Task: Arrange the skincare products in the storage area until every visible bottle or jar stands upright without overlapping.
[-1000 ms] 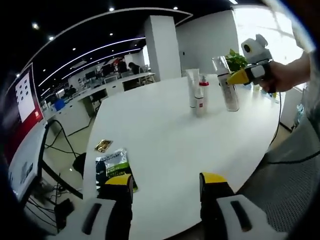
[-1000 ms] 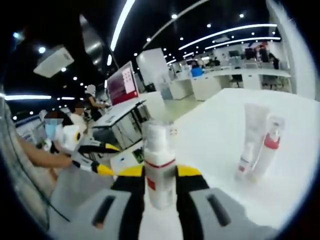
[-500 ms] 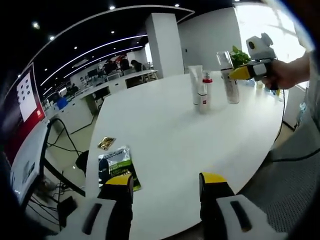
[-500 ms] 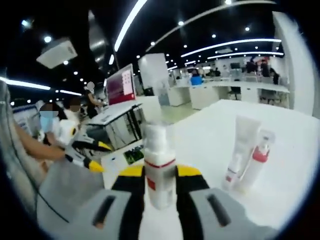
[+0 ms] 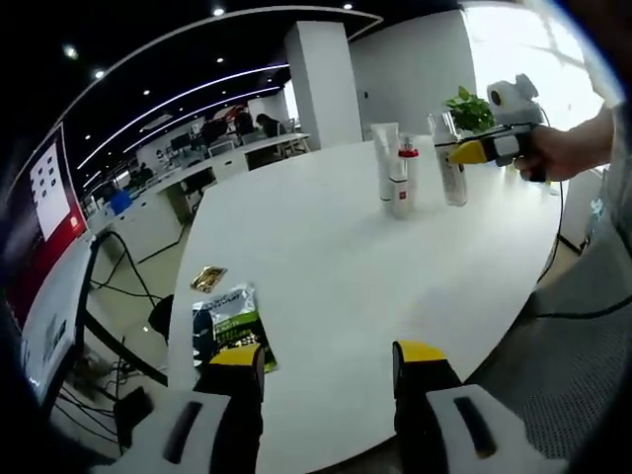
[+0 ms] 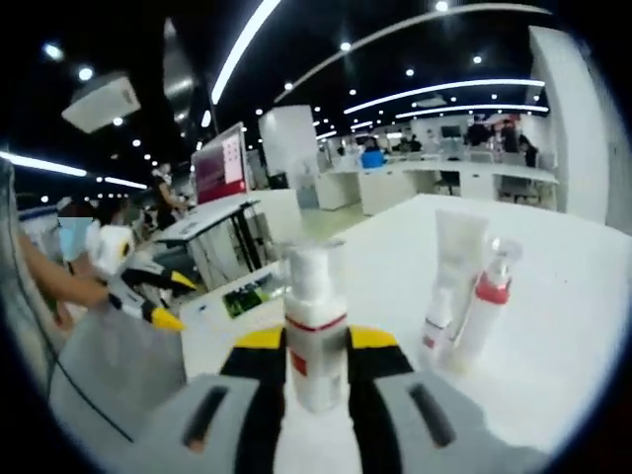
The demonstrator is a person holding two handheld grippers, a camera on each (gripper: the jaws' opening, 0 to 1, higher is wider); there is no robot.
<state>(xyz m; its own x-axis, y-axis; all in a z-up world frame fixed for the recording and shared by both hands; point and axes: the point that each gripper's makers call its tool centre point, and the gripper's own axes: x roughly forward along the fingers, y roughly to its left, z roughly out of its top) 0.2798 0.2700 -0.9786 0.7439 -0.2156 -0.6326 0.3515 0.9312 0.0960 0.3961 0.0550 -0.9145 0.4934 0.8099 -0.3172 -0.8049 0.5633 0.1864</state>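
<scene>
My right gripper (image 6: 316,343) is shut on a white spray bottle (image 6: 314,296) with a red band, held upright. In the left gripper view that bottle (image 5: 450,170) looks clear, with the right gripper (image 5: 472,151) on it at the table's far right. Just beside it stand a white tube (image 6: 449,269) and a pump bottle (image 6: 482,308) with a red collar, both upright and close together. From the left gripper view the tube (image 5: 385,158) and pump bottle (image 5: 400,184) sit far across the white table (image 5: 326,257). My left gripper (image 5: 326,360) is open at the near edge, holding nothing.
A green packet (image 5: 225,321) and a small gold packet (image 5: 205,279) lie near the table's left edge. A potted plant (image 5: 470,109) stands behind the bottles. The left gripper (image 6: 148,296) and a person's hand appear past the table edge. Desks and a pillar (image 5: 321,84) fill the room behind.
The right gripper rose slightly with the bottle, then came back down beside the tube and pump bottle. The left gripper stays open in the same place.
</scene>
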